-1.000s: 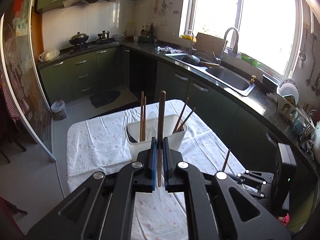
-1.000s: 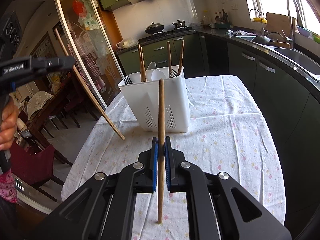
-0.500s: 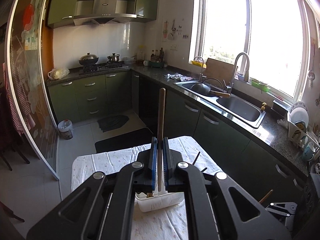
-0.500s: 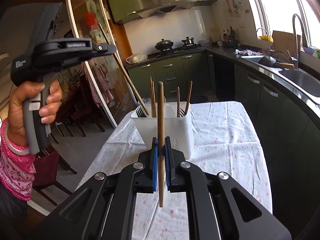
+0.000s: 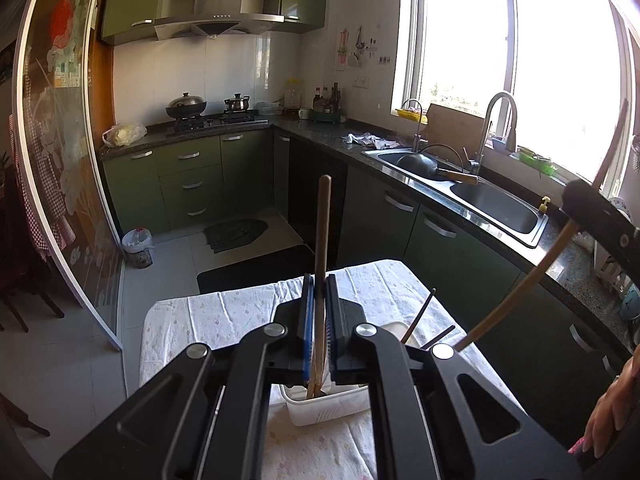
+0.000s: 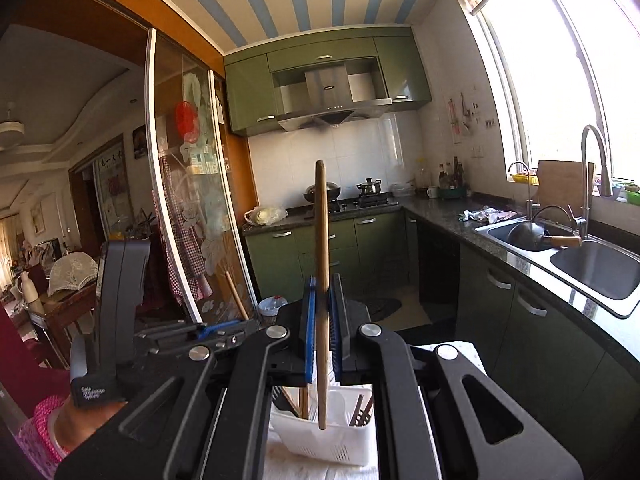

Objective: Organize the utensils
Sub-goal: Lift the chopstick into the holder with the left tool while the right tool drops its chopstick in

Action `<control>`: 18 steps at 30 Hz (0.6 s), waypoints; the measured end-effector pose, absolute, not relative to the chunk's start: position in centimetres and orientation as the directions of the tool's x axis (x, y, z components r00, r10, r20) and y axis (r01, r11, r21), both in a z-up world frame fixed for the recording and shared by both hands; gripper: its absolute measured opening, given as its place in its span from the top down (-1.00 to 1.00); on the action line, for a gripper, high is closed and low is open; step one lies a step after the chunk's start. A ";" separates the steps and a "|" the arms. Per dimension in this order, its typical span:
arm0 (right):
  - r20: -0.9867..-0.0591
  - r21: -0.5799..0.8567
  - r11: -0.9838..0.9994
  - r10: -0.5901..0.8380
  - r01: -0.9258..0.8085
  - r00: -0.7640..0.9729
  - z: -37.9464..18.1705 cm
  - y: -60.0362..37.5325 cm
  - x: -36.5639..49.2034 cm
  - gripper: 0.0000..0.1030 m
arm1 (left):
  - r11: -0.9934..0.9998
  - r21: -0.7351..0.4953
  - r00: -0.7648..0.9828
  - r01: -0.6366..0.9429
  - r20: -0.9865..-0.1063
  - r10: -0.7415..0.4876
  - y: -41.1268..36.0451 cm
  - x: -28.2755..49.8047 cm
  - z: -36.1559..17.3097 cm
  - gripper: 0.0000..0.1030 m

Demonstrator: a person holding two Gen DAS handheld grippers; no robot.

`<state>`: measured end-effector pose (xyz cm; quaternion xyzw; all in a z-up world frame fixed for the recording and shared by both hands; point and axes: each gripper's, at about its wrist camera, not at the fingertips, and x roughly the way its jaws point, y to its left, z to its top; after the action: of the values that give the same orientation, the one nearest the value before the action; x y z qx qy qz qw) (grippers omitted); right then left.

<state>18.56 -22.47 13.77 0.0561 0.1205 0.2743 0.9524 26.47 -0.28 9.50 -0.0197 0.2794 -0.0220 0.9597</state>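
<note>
My left gripper [image 5: 318, 292] is shut on a wooden chopstick [image 5: 323, 232] that stands upright, its lower end inside the white utensil caddy [image 5: 328, 408] on the table. My right gripper [image 6: 321, 292] is shut on another wooden chopstick [image 6: 321, 240], also upright, its lower tip hanging just over the caddy [image 6: 328, 436]. The caddy holds several chopsticks and dark utensils. The right gripper and its chopstick [image 5: 516, 292] show at the right of the left wrist view; the left gripper [image 6: 192, 332] shows at the left of the right wrist view.
The caddy stands on a table with a white flowered cloth [image 5: 224, 320]. Green cabinets and a dark counter with a steel sink [image 5: 472, 192] run along the right. A stove with pots [image 5: 208, 108] is at the back. A glass sliding door [image 5: 60, 160] is at the left.
Both grippers rose and moved in over the caddy with their chopsticks. The caddy now lies directly under both. The two grippers have come closer together.
</note>
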 end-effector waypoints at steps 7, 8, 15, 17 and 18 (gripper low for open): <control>-0.258 0.188 0.859 0.511 -0.477 0.820 10.7 -19.9 22.5 0.86 | 0.999 -0.025 0.844 0.029 -0.536 -0.038 -0.9 26.6 7.3 0.89; -0.268 0.187 0.859 0.511 -0.476 0.817 10.2 -19.6 22.9 0.86 | 0.999 -0.024 0.845 0.026 -0.534 -0.035 -0.9 26.6 7.1 0.89; -0.309 0.163 0.864 0.503 -0.476 0.807 8.2 -18.5 24.4 0.86 | 0.999 -0.032 0.845 0.017 -0.533 -0.031 -0.9 26.5 6.2 0.89; -0.319 0.162 0.865 0.502 -0.475 0.804 7.8 -18.4 24.7 0.86 | 0.999 -0.037 0.846 0.013 -0.532 -0.031 -0.9 26.4 6.2 0.89; -0.322 0.160 0.866 0.499 -0.474 0.804 7.6 -18.3 24.9 0.86 | 0.999 -0.041 0.846 0.012 -0.532 -0.032 -0.9 26.4 6.1 0.89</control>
<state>24.88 -18.25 7.62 0.0356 0.1794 0.2562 0.9492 26.40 -0.85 6.15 -0.0179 0.2772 -0.0114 0.9606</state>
